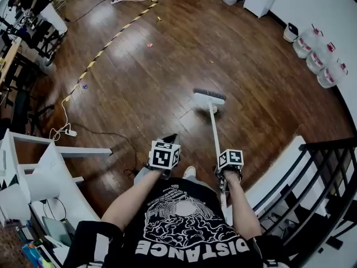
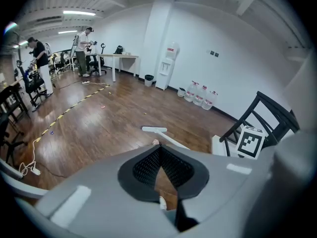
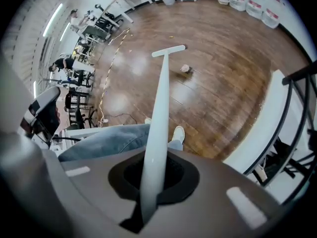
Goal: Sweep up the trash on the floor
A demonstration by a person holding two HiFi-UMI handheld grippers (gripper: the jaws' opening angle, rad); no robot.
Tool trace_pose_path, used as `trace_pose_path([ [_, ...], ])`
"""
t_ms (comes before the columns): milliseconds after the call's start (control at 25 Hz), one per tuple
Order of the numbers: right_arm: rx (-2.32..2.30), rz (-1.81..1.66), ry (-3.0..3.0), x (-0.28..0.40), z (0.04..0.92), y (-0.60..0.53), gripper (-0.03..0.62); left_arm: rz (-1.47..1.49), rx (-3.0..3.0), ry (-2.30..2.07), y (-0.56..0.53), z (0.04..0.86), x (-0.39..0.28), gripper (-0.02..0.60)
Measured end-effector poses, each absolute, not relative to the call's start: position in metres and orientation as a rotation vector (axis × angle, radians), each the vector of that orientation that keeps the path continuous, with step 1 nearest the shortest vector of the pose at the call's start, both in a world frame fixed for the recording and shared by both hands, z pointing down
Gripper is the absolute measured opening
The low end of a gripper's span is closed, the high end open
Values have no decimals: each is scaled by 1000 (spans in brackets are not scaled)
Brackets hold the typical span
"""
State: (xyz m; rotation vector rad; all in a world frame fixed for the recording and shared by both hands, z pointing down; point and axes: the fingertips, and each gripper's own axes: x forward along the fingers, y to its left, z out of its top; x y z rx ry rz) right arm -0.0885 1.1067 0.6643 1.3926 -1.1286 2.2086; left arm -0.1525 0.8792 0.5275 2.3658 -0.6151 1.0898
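Right claw (image 1: 222,175) sits in the head view under its marker cube, so its jaws cannot be made out there. The broom (image 1: 214,128) runs from it out ahead to the bristle head resting on the wooden floor (image 1: 167,77). Any trash at the bristles is lost in their shadow, while a pink scrap (image 1: 149,44) lies far ahead and off to the left. The left claw (image 1: 169,140) hovers beside the right one, mostly hidden by its own cube. In the left gripper view, the left claw (image 2: 159,150) has its black pads pressed together at the tips, with nothing pinched between them. Just past those tips a small crumpled scrap (image 2: 155,142) peeks out, half cut off by the claw body, and the broom (image 2: 154,129) lies beyond it. In the right gripper view, the right claw (image 3: 153,182) is clamped on the white handle of the broom (image 3: 158,123), which rises straight away from the jaws. The crumpled scrap (image 3: 185,68) lies on the floor (image 3: 218,83) just right of the broom's far end. A shoe (image 3: 179,134) shows right of the handle.
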Motion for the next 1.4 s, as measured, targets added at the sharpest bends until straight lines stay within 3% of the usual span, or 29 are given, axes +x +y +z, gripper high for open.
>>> trace_pose_path([
  [600,1555,2747,-742,-54,713,1047,0,1155,2284,-490,812,570,-134,5],
  [1400,2144,3430,-11,-25,701,816,0,1164,2284,-373,610,573,-121,5],
])
